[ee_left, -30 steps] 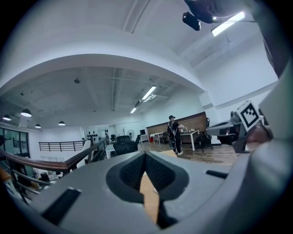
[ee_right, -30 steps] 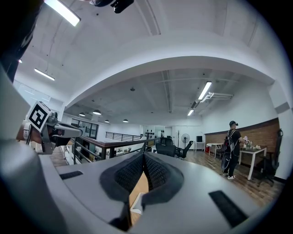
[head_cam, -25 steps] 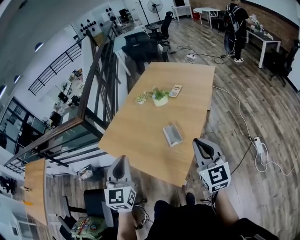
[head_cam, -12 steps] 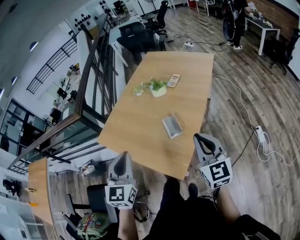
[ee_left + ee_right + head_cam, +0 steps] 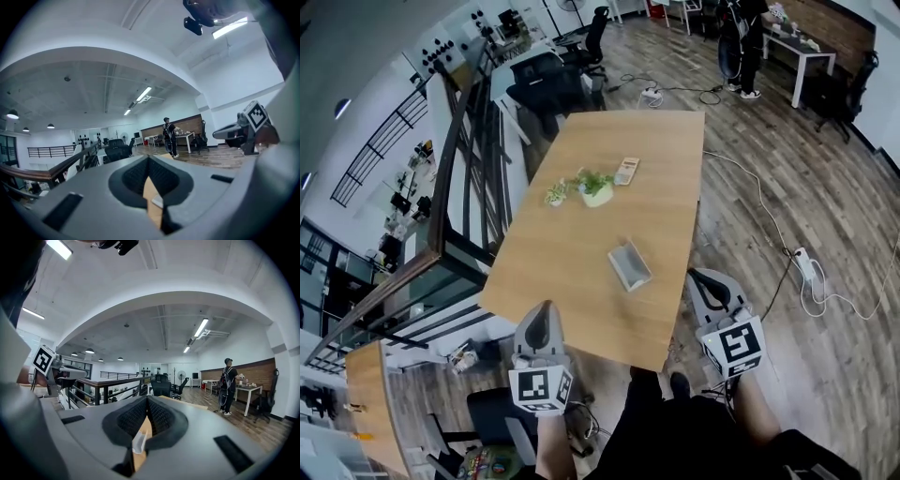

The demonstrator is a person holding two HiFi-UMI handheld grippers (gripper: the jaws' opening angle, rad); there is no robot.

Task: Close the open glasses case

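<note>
The open glasses case [image 5: 629, 265], grey with a pale lining, lies on the wooden table [image 5: 581, 272] near its front right part. My left gripper [image 5: 544, 317] hovers at the table's near edge, left of the case, with its jaws together and nothing held. My right gripper [image 5: 701, 282] hangs just off the table's right edge, beside the case, also shut and empty. In the left gripper view the closed jaws [image 5: 149, 159] frame a sliver of the table and the case [image 5: 157, 202]. The right gripper view shows the same between its jaws [image 5: 147, 398], with the case [image 5: 139, 442] in the gap.
A potted plant [image 5: 596, 187], a smaller plant [image 5: 556, 194] and a flat calculator-like device [image 5: 625, 171] sit farther back on the table. A dark railing [image 5: 450, 187] runs along the left. Office chairs [image 5: 548, 89] stand beyond. A person [image 5: 741, 37] stands far back. A power strip [image 5: 800, 262] lies on the floor.
Both grippers have edged forward toward the table's near edge, and the view has shifted, so the table and case sit slightly further left. Both pairs of jaws stay together.
</note>
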